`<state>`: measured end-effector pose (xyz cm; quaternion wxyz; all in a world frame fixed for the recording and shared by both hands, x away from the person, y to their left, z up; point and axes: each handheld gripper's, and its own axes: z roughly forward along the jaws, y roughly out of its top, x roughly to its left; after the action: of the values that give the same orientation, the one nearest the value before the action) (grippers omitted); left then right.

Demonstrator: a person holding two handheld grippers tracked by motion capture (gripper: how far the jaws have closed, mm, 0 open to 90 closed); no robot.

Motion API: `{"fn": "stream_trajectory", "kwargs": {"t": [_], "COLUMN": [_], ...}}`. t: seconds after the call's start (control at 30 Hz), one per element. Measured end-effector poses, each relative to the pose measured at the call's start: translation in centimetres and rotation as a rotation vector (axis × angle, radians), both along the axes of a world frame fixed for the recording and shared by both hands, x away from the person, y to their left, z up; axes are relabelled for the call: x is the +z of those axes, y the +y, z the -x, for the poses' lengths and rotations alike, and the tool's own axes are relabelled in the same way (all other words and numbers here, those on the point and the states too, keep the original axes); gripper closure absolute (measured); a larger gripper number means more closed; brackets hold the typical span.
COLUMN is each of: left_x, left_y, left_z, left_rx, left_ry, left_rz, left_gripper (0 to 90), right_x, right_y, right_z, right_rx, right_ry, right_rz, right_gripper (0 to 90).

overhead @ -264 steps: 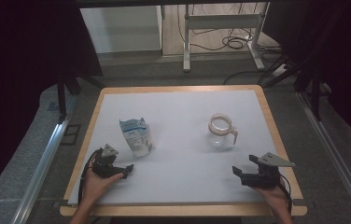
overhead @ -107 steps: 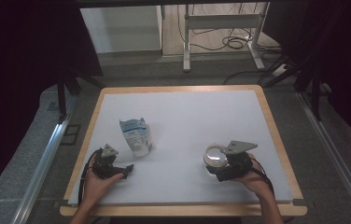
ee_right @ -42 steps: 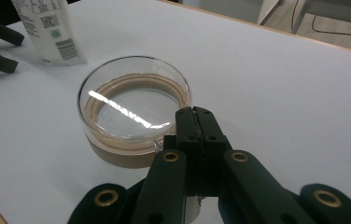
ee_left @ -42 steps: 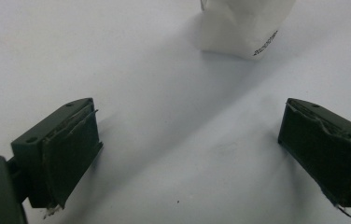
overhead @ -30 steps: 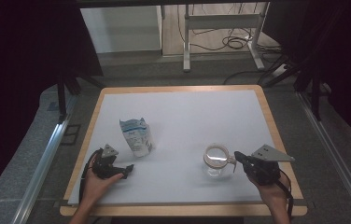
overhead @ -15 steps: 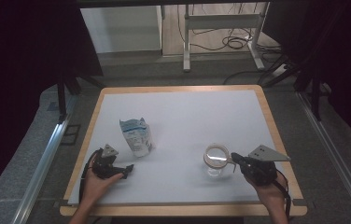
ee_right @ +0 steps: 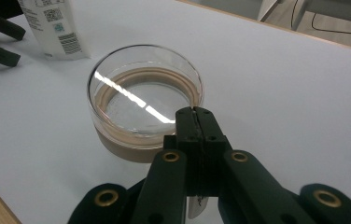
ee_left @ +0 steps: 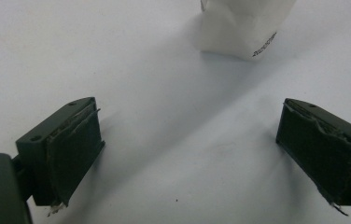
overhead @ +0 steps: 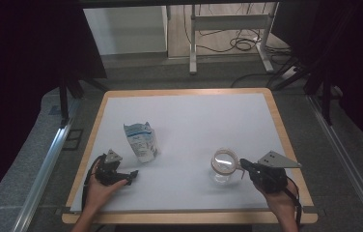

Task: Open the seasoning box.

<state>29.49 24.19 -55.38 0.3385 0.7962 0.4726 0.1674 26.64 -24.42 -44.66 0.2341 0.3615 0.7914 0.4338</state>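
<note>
A clear glass jar with a tan ring inside stands at the front right of the white table; the right gripper view shows the jar close up. My right gripper lies just right of it, jaws shut flat together, and its tips reach the jar's near rim. I cannot tell whether they touch the glass. A crumpled white and blue carton stands upright at the front left. My left gripper rests below and left of it. It is open, with bare table between its pads, and the carton is just ahead.
The white tabletop has a wooden rim. The carton and the left gripper's jaws show at the far left of the right gripper view. Dark floor, metal rails and a desk frame lie beyond the table.
Since the earliest frames the jar has come from the back right toward the front, moved by the right gripper, which then drew off to its right. Over the last second nothing has moved.
</note>
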Motion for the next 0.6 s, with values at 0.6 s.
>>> {"fn": "stream_trajectory", "kwargs": {"t": [0.6], "left_x": [2.1], "left_y": [0.0], "left_z": [2.3], "left_rx": [-0.068], "left_ry": [-0.093], "left_rz": [0.111], "left_gripper": [39.8], "right_x": [0.0], "right_y": [0.0], "right_z": [0.1], "right_rx": [0.006], "right_ry": [0.009], "right_rz": [-0.008], "right_gripper": [90.0]}}
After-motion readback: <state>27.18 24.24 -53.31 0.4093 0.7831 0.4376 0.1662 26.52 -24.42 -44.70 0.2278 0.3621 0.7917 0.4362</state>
